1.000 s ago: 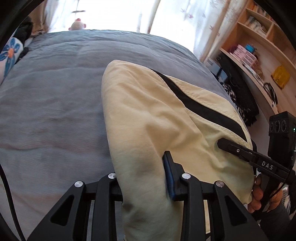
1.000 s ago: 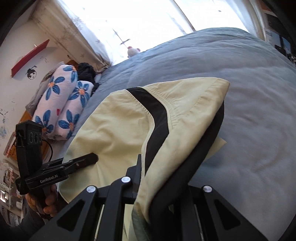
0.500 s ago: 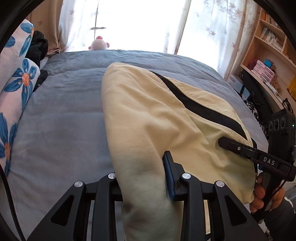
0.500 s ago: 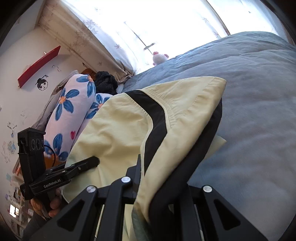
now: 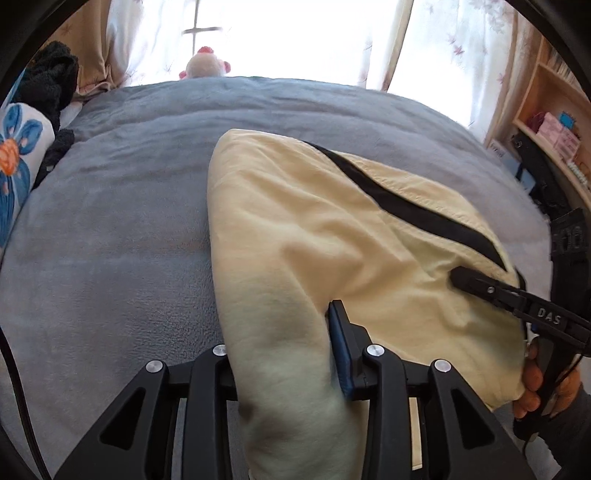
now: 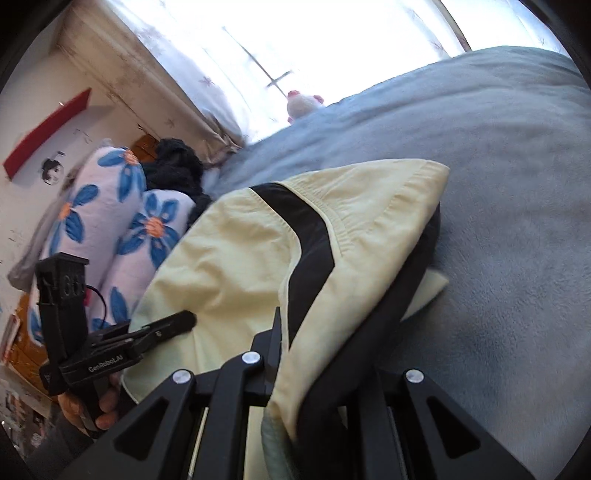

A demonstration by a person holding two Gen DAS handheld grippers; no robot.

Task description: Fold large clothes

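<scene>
1. Both grippers hold the near edge of the pale yellow garment (image 5: 332, 236), the one with the black stripe (image 5: 406, 210), and over the last second they have carried it across the grey bed cover (image 5: 129, 229); the window (image 5: 295, 33) and the pink soft toy (image 5: 207, 66) at the far side have come into the left wrist view
2. The left gripper (image 5: 284, 354) grips a thick bunch of the yellow cloth; its jaws have just been opening a little, yet the cloth between them is pinched against the blue pad (image 5: 340, 350)
3. The right gripper (image 6: 314, 354) is closed almost fully on the garment's edge, where yellow cloth and the black lining (image 6: 369, 332) pass between its fingers
4. The garment drapes from the two grips away toward the window, its far end lying on the bed cover, right of the flowered pillows (image 6: 110, 221)
5. Seen from the left wrist, the person's right hand (image 5: 539, 384) holds its handle at the garment's right near corner
6. My reading: this is the carry of a fold, with the held edge being drawn over the rest; the left grip easing suggests the set-down is close, and a slip there would leave the fold crooked
</scene>
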